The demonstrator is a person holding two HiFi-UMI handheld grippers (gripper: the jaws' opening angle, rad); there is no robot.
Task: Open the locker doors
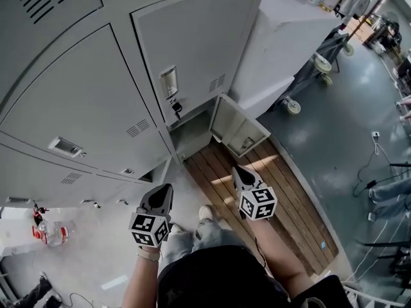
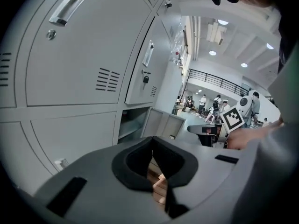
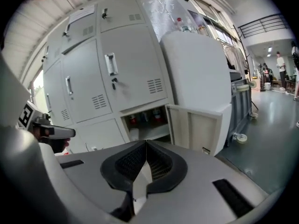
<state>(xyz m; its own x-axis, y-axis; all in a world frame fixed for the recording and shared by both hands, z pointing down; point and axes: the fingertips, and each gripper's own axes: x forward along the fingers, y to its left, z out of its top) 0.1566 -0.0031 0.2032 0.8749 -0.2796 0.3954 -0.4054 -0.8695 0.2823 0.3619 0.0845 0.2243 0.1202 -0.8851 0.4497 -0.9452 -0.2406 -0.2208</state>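
Note:
A bank of grey lockers (image 1: 83, 101) fills the upper left of the head view. The bottom right locker door (image 1: 239, 128) stands swung open; its compartment (image 3: 145, 122) holds a few small bottles. The door above it (image 1: 192, 43) is closed, with a metal handle (image 1: 169, 82) and a small lock (image 1: 176, 108) hanging under it. My left gripper (image 1: 166, 190) is shut and empty, held off the lockers below the closed left door's handle (image 2: 69, 6). My right gripper (image 1: 237, 171) is shut and empty too, in the air in front of the open door (image 3: 198, 127), touching nothing.
A wooden slat platform (image 1: 270, 197) lies on the floor under my right gripper. A white cabinet (image 1: 289, 37) stands right of the lockers, with a wheeled cart (image 1: 321, 59) beyond it. A water bottle (image 1: 54, 233) lies at the lower left. Cables trail at the right.

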